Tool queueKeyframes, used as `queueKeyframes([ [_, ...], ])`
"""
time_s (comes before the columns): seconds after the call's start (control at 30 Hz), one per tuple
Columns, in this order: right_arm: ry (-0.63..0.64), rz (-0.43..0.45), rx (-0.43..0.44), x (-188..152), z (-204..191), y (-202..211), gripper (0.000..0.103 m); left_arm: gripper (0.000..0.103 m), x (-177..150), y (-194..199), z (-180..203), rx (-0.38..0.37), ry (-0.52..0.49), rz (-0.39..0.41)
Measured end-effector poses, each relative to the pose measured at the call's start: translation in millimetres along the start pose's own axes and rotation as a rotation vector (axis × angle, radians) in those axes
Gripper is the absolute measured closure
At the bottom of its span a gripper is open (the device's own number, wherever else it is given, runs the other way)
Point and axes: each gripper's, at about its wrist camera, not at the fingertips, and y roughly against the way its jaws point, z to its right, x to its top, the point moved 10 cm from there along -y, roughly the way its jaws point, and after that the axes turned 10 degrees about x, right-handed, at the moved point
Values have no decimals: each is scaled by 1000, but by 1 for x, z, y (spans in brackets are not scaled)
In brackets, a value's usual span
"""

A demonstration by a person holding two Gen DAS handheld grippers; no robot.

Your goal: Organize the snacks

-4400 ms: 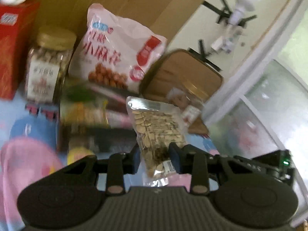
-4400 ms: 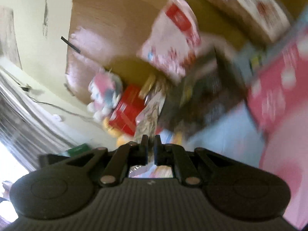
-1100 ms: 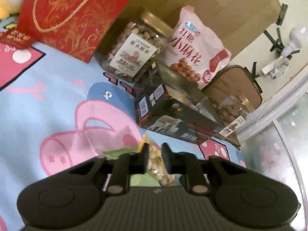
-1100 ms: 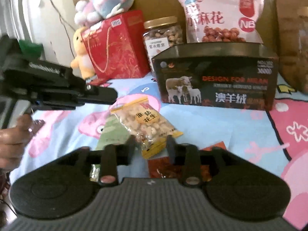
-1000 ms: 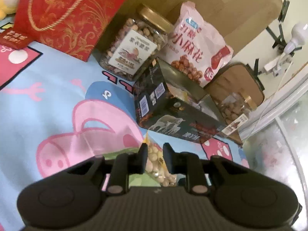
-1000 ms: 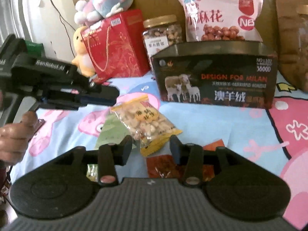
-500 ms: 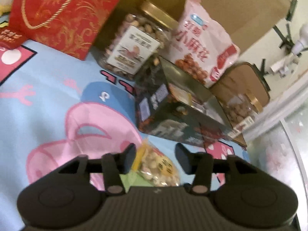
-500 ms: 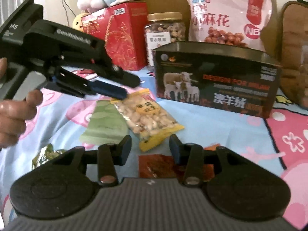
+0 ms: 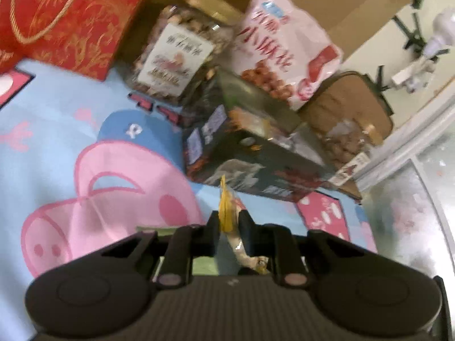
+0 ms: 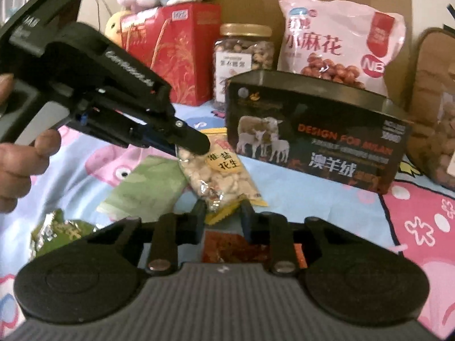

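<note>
The peanut packet is clear, crinkly glossy plastic with yellow sealed edges, pinched by the matt black plastic fingers of the left gripper. The right gripper is the same matt plastic, its body ribbed grey.

At 12 o'clock, a clear plastic jar carries a shiny gold lid, probably metal, and a paper label. At 1 o'clock stands a glossy pink film bag; in front of it, a dark printed cardboard box with a faint sheen. The red gift bag at 11 o'clock looks like coated paper. Beneath lies matt printed cloth. At 9 o'clock, a crumpled green foil wrapper glints.
</note>
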Motion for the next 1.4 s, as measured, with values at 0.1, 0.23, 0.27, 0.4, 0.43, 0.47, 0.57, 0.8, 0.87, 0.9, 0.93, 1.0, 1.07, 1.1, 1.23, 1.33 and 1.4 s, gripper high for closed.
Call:
queueKeyframes([
  [0.1, 25, 38, -17, 7, -4, 10, 77, 88, 3, 15, 11, -19, -19, 39],
  [0.23, 48, 122, -45, 24, -5, 30, 77, 88, 21, 36, 38, -93, -44, 89],
  [0.27, 64, 153, -61, 31, -4, 36, 77, 88, 29, 39, 45, -104, -58, 102],
  [0.4, 159, 223, -173, 72, 17, 39, 77, 84, 67, 32, 66, -63, -92, 164],
  [0.43, 167, 231, -187, 82, 24, 36, 76, 74, 78, 23, 69, -24, -107, 181],
  [0.47, 186, 220, -210, 90, 33, 28, 72, 50, 85, 12, 68, 28, -123, 180],
  [0.57, 215, 150, -323, 93, 67, 5, 53, 49, 86, -12, 47, 171, -106, 144],
  [0.8, -104, 237, -60, 39, 57, 49, 53, 49, 13, 40, -21, 22, 30, 192],
  [0.87, -178, 221, 14, 19, 45, 49, 53, 49, -9, 46, -49, 70, 78, 199],
  [0.9, -191, 214, 27, 13, 37, 48, 53, 49, -20, 47, -60, 92, 91, 201],
  [0.93, -196, 205, 42, 7, 30, 46, 53, 49, -30, 46, -69, 103, 105, 199],
  [1.0, -204, 196, 76, 0, 14, 43, 53, 49, -41, 41, -79, 99, 131, 190],
  [1.07, -191, 198, 95, -4, 0, 46, 53, 50, -46, 41, -80, 84, 106, 232],
  [1.1, -184, 200, 99, -3, -4, 44, 53, 50, -47, 41, -80, 80, 91, 250],
  [1.23, -211, 181, 85, -7, -1, 40, 53, 50, -48, 43, -80, 54, 78, 277],
  [1.33, -234, 169, 77, -13, -1, 44, 53, 50, -49, 43, -82, 43, 84, 279],
  [1.4, -226, 151, 68, -16, -3, 43, 53, 50, -50, 45, -84, 30, 95, 278],
])
